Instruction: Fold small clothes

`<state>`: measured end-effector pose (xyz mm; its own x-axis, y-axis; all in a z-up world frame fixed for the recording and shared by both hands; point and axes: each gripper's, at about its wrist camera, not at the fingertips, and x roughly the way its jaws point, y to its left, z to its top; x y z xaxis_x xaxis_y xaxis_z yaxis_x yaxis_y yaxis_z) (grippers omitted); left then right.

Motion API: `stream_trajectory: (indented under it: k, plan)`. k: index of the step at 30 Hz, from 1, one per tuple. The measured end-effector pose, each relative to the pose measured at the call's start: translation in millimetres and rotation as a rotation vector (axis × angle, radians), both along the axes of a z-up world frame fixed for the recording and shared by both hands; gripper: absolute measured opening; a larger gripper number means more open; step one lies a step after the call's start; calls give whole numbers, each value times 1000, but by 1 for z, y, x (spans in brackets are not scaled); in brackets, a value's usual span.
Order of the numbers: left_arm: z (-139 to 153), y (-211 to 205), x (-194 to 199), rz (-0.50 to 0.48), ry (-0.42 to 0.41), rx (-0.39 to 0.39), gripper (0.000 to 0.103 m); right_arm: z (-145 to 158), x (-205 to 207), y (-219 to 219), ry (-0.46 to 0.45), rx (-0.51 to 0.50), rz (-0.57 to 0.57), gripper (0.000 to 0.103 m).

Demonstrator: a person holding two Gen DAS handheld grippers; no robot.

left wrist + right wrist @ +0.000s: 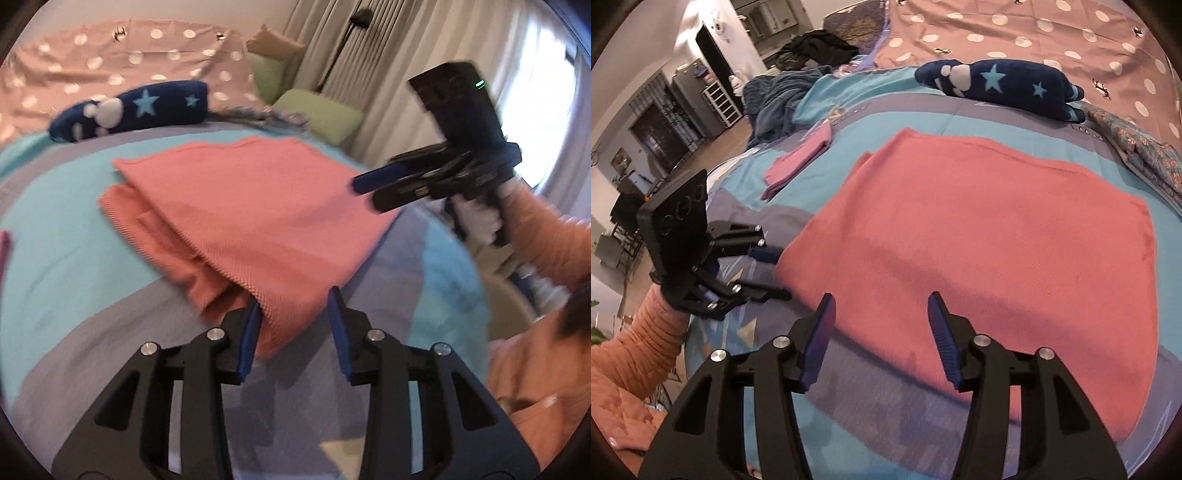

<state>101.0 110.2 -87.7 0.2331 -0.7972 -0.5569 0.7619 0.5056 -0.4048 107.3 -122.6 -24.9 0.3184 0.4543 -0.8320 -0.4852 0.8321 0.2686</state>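
A salmon-pink garment (243, 206) lies on the bed, its top layer folded over a lower layer that shows at the left. It also fills the right wrist view (979, 266). My left gripper (295, 314) is open, its fingers either side of the garment's near corner, not closed on it. In the right wrist view the left gripper (775, 275) is open at the garment's left edge. My right gripper (881, 334) is open and empty above the garment's near edge. In the left wrist view the right gripper (360, 184) hovers over the garment's right side.
The bedspread (923, 110) is blue and purple. A folded pink cloth (801, 162) lies to the left. A navy star-patterned plush (997, 83) sits at the far side, by a polka-dot sheet (110, 59). Green cushions (317, 114) and curtains stand beyond the bed.
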Motion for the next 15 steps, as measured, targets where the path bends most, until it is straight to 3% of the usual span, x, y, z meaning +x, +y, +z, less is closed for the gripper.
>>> stream_trajectory:
  k: [2, 5, 12, 15]
  plan:
    - [-9, -1, 2, -25, 67, -35, 26, 0, 13, 10, 6, -11, -6, 53]
    - [-22, -6, 0, -68, 157, -14, 26, -1, 35, 33, 0, -41, 9, 53]
    - [-24, -12, -8, -61, 136, 13, 28, -11, 95, 111, -23, -129, 73, 53]
    - [-22, -11, -12, -50, 117, 33, 30, -26, 121, 144, -3, -213, 86, 53]
